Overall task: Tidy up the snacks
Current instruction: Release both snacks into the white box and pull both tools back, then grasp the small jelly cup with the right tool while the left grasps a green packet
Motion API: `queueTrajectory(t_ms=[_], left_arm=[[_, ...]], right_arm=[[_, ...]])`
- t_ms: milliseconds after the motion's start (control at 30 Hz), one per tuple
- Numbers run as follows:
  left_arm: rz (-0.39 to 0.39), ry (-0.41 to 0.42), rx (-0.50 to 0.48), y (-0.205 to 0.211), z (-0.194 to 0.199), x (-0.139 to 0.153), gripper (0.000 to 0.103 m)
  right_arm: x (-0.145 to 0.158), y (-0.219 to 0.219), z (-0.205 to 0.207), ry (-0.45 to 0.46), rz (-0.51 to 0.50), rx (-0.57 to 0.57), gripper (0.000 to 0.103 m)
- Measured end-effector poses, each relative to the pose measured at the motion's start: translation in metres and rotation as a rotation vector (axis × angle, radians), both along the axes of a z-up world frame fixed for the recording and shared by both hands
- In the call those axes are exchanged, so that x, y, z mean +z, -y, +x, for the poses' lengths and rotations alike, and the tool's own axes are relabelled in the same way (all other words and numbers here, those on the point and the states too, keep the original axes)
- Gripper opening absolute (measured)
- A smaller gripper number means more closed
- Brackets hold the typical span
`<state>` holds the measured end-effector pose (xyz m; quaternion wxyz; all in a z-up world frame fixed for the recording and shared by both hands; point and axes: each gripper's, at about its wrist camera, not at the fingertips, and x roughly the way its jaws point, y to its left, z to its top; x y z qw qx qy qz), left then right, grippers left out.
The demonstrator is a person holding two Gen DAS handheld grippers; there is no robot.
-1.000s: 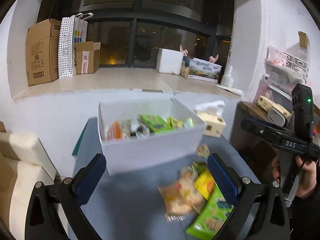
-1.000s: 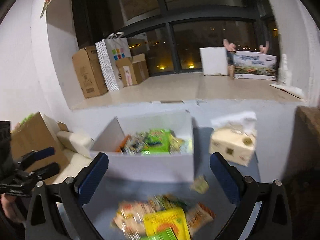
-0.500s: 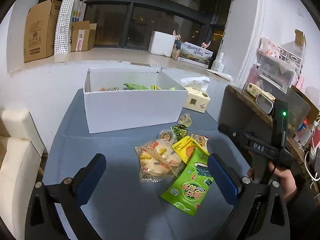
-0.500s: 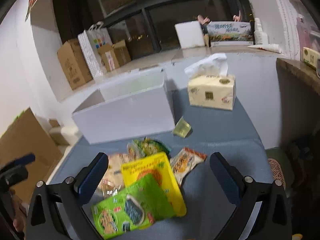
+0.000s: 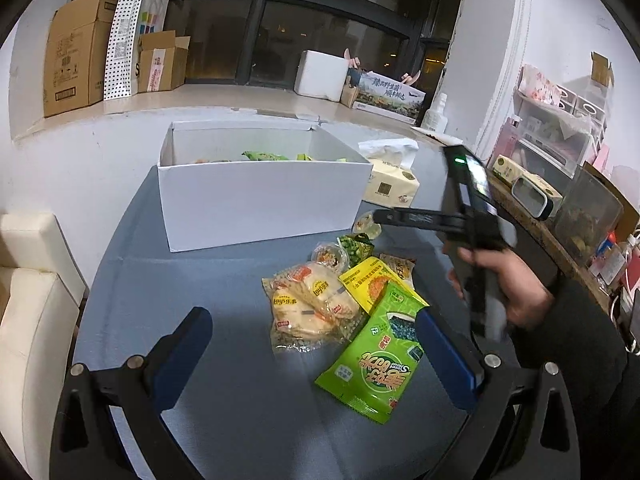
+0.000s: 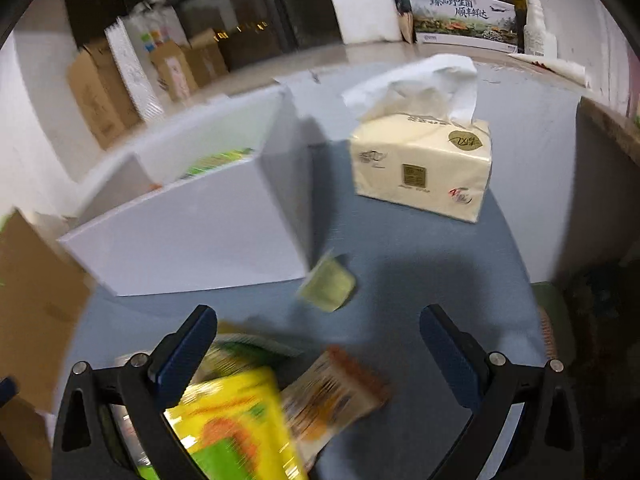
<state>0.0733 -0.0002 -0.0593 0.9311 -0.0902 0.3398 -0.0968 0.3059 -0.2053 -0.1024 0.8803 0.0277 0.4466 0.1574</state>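
Left gripper [image 5: 314, 354]: you held it low over the blue surface [image 5: 168, 300], jaws apart and empty, as half a second before.
White box [image 5: 260, 196]: some snacks were already inside, at the far left.
Snack pile [image 5: 344, 304]: loose on the surface, in front of the box.
Right gripper [image 6: 318, 354]: you had dropped it closer to the pile, jaws apart, holding nothing.
Yellow packet [image 6: 232, 416]: it lay beneath the jaws, probably your next pick.

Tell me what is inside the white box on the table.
Inside the white box, only the tops of a few snack packets show above the near wall, mostly green, one orange. The wall hides everything lower, so their number and the box floor cannot be seen.
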Motion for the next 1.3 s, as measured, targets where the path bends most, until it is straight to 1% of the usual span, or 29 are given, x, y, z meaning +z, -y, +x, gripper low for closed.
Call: queueTrajectory(t_ms=[67, 200, 233, 267, 300, 333, 367, 500, 567, 633, 733, 867, 1000, 1067, 1167, 1233, 1300], left_arm=[[0.000, -0.002, -0.005, 0.000, 0.001, -0.001, 0.103], [-0.007, -0.015, 0.003, 0.000, 0.003, -0.004, 0.103], [-0.008, -0.018, 0.005, -0.001, 0.003, -0.005, 0.103], [-0.009, -0.023, 0.009, -0.002, 0.003, -0.006, 0.103], [-0.009, -0.025, 0.012, -0.003, 0.004, -0.007, 0.103], [-0.010, -0.028, 0.017, -0.004, 0.004, -0.008, 0.103], [-0.013, -0.030, 0.020, -0.006, 0.004, -0.008, 0.103], [-0.019, -0.034, 0.031, -0.010, 0.005, -0.010, 0.103], [-0.022, -0.038, 0.037, -0.011, 0.006, -0.011, 0.103], [-0.025, -0.039, 0.034, -0.012, 0.009, -0.012, 0.103], [-0.010, -0.038, 0.022, -0.007, 0.016, -0.012, 0.103], [0.014, -0.034, -0.024, 0.006, 0.037, -0.013, 0.103], [0.067, -0.045, -0.070, 0.026, 0.065, -0.014, 0.103], [0.096, -0.054, -0.095, 0.038, 0.083, -0.015, 0.103], [0.140, -0.095, -0.140, 0.060, 0.110, -0.020, 0.103], [0.166, -0.097, -0.186, 0.076, 0.126, -0.024, 0.103], [0.223, -0.116, -0.218, 0.093, 0.146, -0.029, 0.103]], right_arm=[[-0.008, -0.004, 0.016, -0.032, -0.006, -0.004, 0.103], [-0.022, -0.013, 0.034, -0.085, -0.013, -0.022, 0.102], [-0.024, -0.014, 0.037, -0.094, -0.015, -0.021, 0.095], [-0.028, -0.017, 0.040, -0.109, -0.030, -0.019, 0.076], [-0.031, -0.019, 0.042, -0.122, -0.048, -0.018, 0.062], [-0.034, -0.021, 0.043, -0.139, -0.049, -0.010, 0.042], [-0.036, -0.022, 0.043, -0.146, -0.030, -0.002, 0.039], [-0.030, -0.020, 0.034, -0.106, -0.031, 0.002, 0.037], [-0.025, -0.016, 0.028, -0.090, -0.027, 0.004, 0.032], [-0.018, -0.013, 0.020, -0.076, -0.023, 0.013, 0.032], [-0.004, -0.012, 0.002, -0.039, -0.033, 0.029, 0.032], [0.018, -0.001, -0.040, 0.031, -0.039, 0.062, 0.032], [0.036, 0.009, -0.075, 0.085, -0.028, 0.080, 0.032], [0.046, 0.021, -0.103, 0.105, 0.003, 0.079, 0.032], [0.049, 0.036, -0.130, 0.127, 0.013, 0.058, 0.032], [0.048, 0.049, -0.143, 0.132, 0.024, 0.039, 0.032], [0.047, 0.058, -0.153, 0.129, 0.049, 0.022, 0.032]])
